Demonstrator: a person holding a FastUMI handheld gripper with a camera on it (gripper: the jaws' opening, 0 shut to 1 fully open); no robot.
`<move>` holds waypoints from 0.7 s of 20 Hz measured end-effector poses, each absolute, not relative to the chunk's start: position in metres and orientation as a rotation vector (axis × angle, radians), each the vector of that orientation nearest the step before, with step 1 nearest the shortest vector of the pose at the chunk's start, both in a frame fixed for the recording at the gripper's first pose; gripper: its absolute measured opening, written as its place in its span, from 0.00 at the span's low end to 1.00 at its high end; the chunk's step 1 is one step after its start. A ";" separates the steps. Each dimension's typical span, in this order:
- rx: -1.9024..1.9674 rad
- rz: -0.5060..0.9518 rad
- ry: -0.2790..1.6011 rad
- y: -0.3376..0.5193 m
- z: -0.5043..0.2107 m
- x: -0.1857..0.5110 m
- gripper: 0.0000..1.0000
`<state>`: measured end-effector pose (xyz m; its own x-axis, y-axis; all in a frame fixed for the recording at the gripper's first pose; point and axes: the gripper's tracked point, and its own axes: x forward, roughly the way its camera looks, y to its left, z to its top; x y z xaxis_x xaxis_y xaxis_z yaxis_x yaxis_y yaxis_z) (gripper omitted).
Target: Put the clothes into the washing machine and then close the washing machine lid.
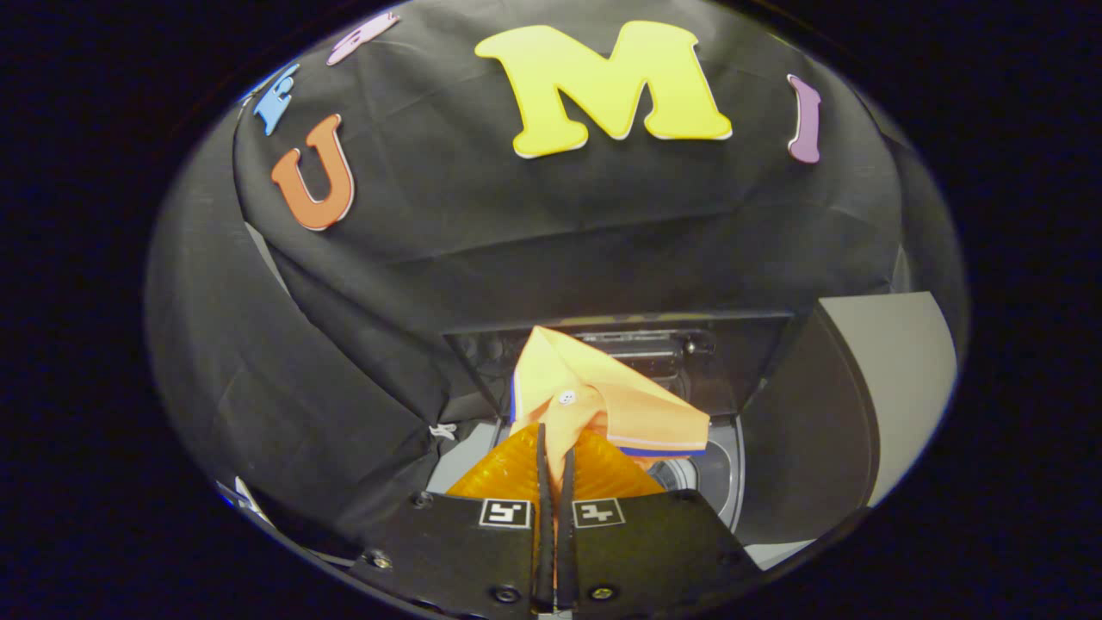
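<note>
The claw (555,469) pinches the orange shirt (603,400) near its collar — soft, light, floppy — above the washing machine (719,469).

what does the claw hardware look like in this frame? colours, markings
The claw has two translucent orange ribbed fingers with black inner strips. Behind them sit two black blocks, each carrying a white square fiducial marker and fixed with silver screws. No cables visible.
</note>
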<state>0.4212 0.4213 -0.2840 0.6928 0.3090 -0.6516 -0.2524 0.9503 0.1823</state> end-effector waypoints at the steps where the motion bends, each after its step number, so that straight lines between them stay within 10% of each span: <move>1: 0.081 0.307 0.763 0.421 -0.296 0.423 0.05; 14: 0.016 0.218 0.992 0.403 -0.413 0.415 0.05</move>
